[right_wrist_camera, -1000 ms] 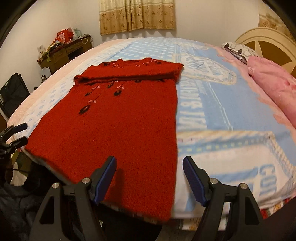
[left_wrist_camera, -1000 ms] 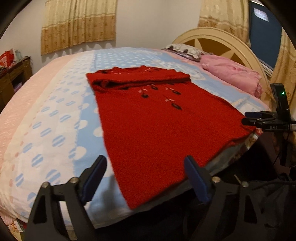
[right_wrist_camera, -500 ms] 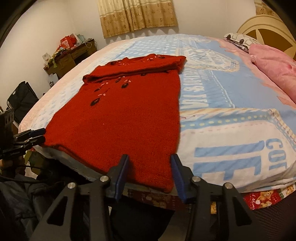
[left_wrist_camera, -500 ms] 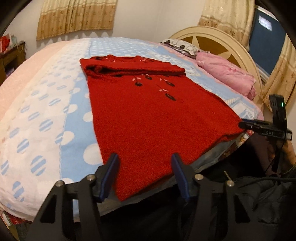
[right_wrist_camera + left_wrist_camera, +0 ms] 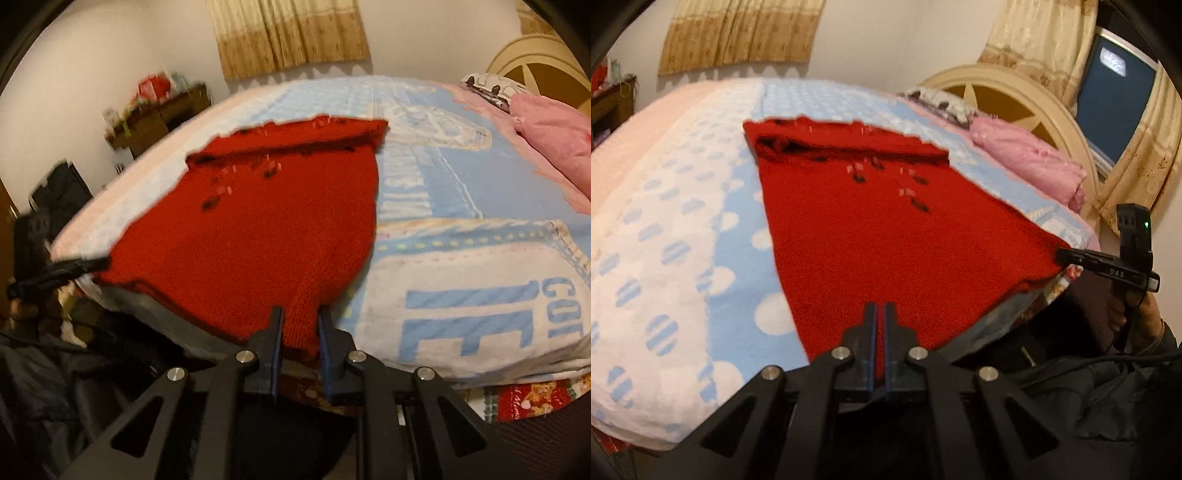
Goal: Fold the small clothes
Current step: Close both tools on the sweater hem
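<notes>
Red knitted sweater (image 5: 886, 236) lies flat on the bed (image 5: 683, 229), its hem at the near edge of the mattress and its sleeves folded across the top toward the far side. In the left wrist view, the left gripper (image 5: 881, 308) has just been closing, and its jaws are now pressed together on the hem close to the sweater's near left corner, with a thin layer of red knit between the blue pads. At the sweater's other near corner, by the bed's right edge, the right gripper (image 5: 1065, 255) reaches in from the side and touches the fabric. A pink pillow (image 5: 1030, 162) sits by the cream headboard (image 5: 1015, 99) at the far right corner.

In the right wrist view, the right gripper (image 5: 300, 317) has also just been closing; its jaws pinch a bunched tab of the hem at the sweater's near right corner, right at the bed's near edge. The left gripper (image 5: 99, 263), blurred, meets the sweater's opposite near corner at the left. The blue blanket (image 5: 461, 229) covers the bed to the sweater's right.
</notes>
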